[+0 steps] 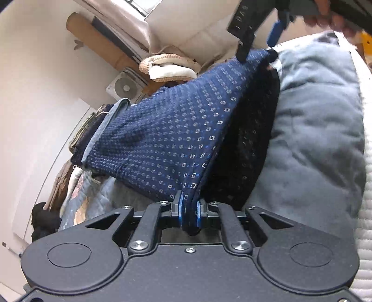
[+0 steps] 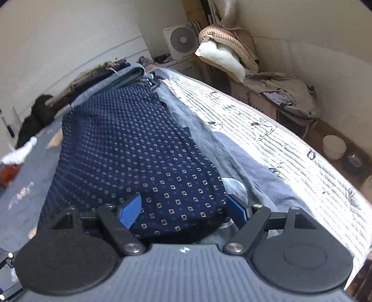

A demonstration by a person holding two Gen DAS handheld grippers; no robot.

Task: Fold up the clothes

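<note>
Two tools hold my blue cloth [image 1: 176, 139] up over the bed [image 2: 290, 148]. My left tool [image 1: 189, 209] is pinched shut on one corner. My right tool [image 2: 183, 209] is wide open, with the other corner lying between its fingers. I pull the near edge tight so it folds flat. Its long way runs from me toward the pile [image 2: 111, 69].

From my left wrist view, the hand [image 1: 325, 16] gripping the right gripper [image 1: 258, 44] is blurred and cut off by the top edge. The navy shirt [image 1: 167, 139] hides most of the bed beneath it. In the right wrist view, I can't tell what the blurred white and red bits [image 2: 14, 162] at the left edge are.
</note>
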